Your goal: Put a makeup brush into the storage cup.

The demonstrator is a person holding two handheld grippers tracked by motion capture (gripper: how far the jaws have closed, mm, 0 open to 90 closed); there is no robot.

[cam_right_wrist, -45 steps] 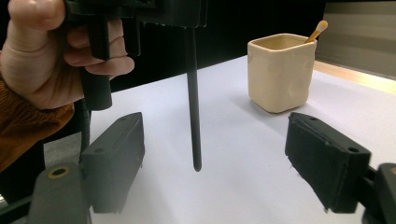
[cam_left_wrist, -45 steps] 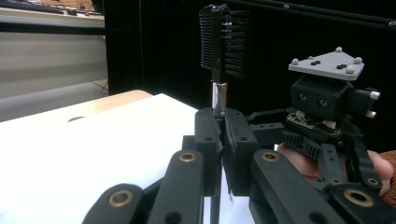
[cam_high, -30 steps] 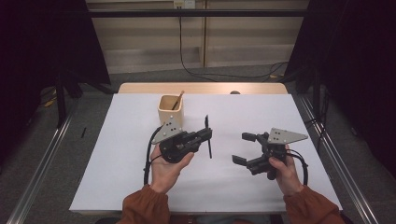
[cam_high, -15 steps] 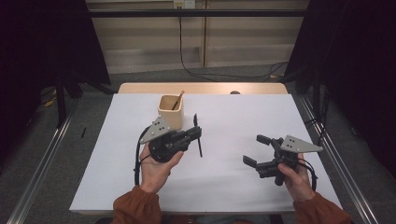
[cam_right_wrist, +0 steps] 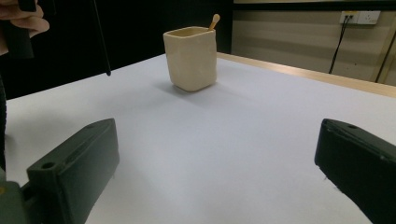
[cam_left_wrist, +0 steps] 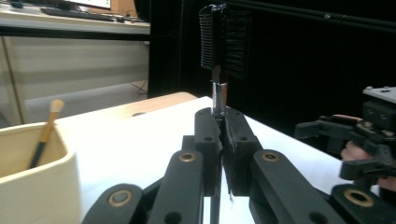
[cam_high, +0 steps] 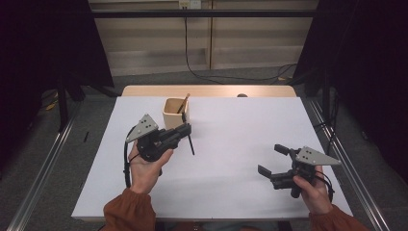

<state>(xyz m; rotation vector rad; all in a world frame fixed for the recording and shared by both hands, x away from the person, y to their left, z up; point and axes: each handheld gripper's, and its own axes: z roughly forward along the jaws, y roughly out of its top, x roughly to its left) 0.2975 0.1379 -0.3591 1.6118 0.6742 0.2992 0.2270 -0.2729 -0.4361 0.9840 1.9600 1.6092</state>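
Note:
My left gripper point(cam_high: 185, 131) is shut on the thin handle of a black brush point(cam_high: 191, 144), just right of a cream square cup point(cam_high: 175, 114). In the left gripper view its jaws point(cam_left_wrist: 219, 128) pinch the handle below a metal collar. The bristled brush head point(cam_left_wrist: 223, 39) stands upright above them, and the cup point(cam_left_wrist: 32, 172) is at the lower left. A wooden-handled brush point(cam_high: 184, 103) leans inside the cup. My right gripper point(cam_high: 272, 160) is open and holds nothing, low over the table's near right part. Between its wide jaws point(cam_right_wrist: 215, 163) lies bare white table, with the cup point(cam_right_wrist: 190, 58) farther off.
A white sheet point(cam_high: 231, 125) covers the table, and a wooden strip point(cam_high: 207, 91) shows along its far edge. Metal rails run down both sides. Dark curtains stand left and right, and a cable hangs from a wall socket behind.
My left gripper has carried the black brush to the left, up beside the cup. My right gripper has moved to the right and toward the near edge, still open.

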